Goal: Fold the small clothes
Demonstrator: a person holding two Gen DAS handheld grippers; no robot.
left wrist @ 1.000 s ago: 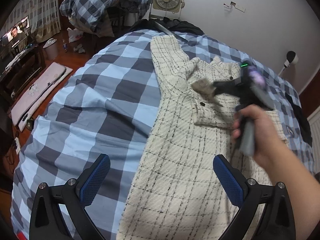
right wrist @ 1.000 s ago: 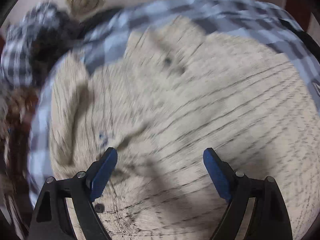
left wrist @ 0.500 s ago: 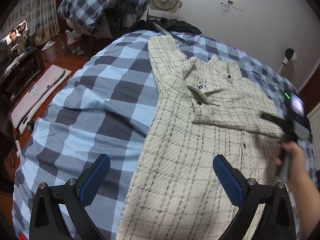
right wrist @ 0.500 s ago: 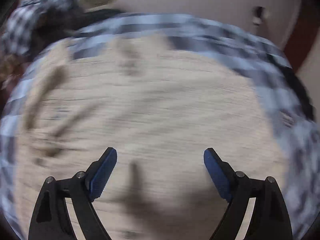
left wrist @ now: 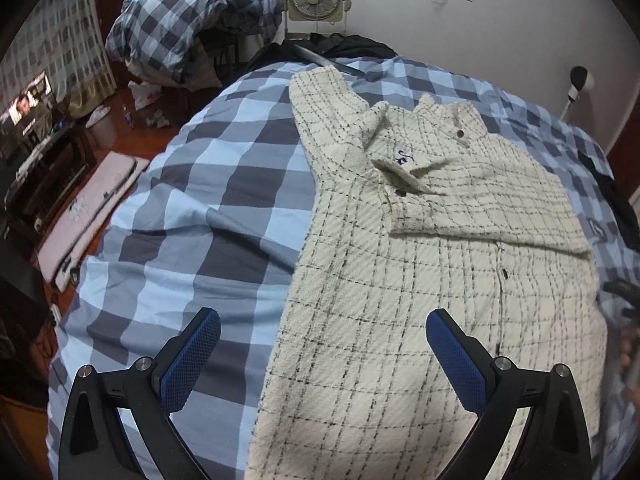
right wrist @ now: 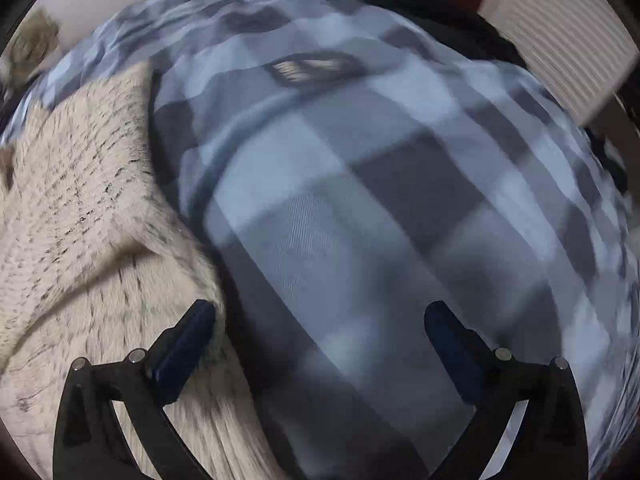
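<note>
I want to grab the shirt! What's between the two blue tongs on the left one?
In the left wrist view, the left tongs stand open. Between them lies the cream checked shirt's edge and some blue checked bedcover.

The checked duvet point(left wrist: 208, 216) left of the cream shirt point(left wrist: 420, 300) lies bare and flat, open to a gripper from the near edge up to the dark clothes point(left wrist: 344, 46) at the wall. Right of the shirt a narrower bare strip of duvet runs to a dark garment point(right wrist: 472, 12) at the bed's edge. On the shirt itself only the folded sleeve point(left wrist: 480, 208) and raised collar point(left wrist: 448, 114) stand proud.
</note>
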